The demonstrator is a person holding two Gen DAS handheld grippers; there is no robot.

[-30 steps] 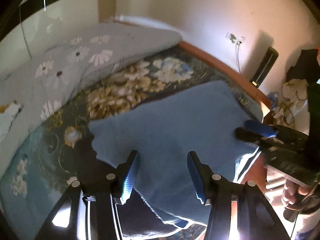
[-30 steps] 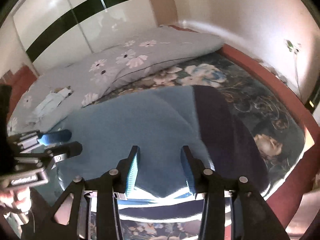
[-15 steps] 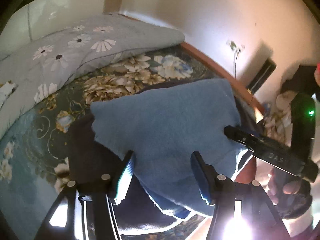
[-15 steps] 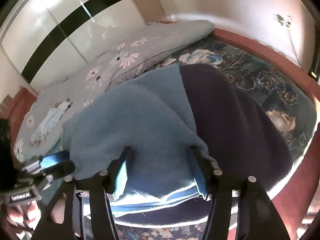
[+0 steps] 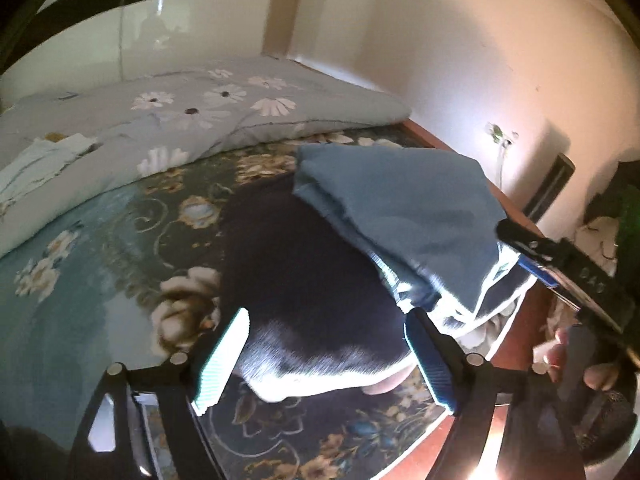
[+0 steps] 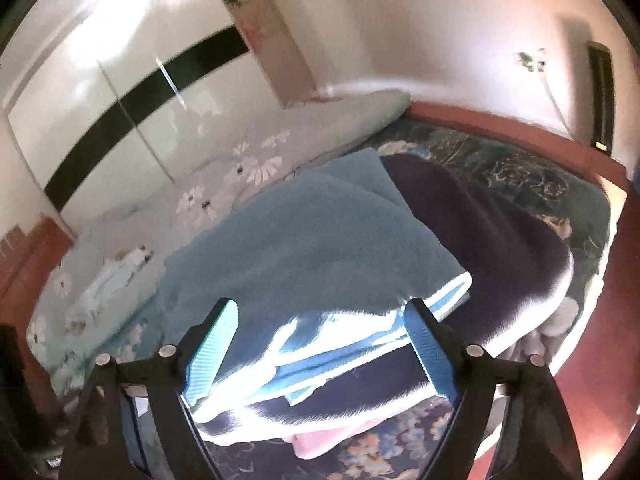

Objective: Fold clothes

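- Two garments lay stacked on the floral bedsheet [image 5: 100,264] near the bed's near edge: a blue garment [image 5: 404,208] folded on top of a dark navy garment [image 5: 304,280].
- In the left wrist view the blue garment covered the right part of the navy one, with its white-striped edge [image 5: 492,280] hanging toward the wooden bed frame [image 5: 516,336].
- The navy cloth spread to the left from under the blue one, and its near hem caught bright light.
- The left gripper [image 5: 326,360] hovered over the navy garment's near hem; its jaws were opening, already wide, and the pads pressed on nothing, though cloth lay below the gap.
- The right gripper [image 6: 320,354] hovered over the striped near edge of the blue garment [image 6: 304,240]; its jaws were also opening wide, with the cloth under the gap but not pinched.
- From the right wrist view the navy garment [image 6: 492,240] showed to the right of the blue one and beneath its near edge.
- The right gripper [image 5: 560,256] appeared at the right of the left wrist view, beside the blue garment's corner, held by a hand [image 5: 588,364].
- A grey quilt with daisies [image 5: 192,120] lay along the far side of the bed, well apart from the stack.
- A white wardrobe with a black band [image 6: 120,92] stood behind the bed.
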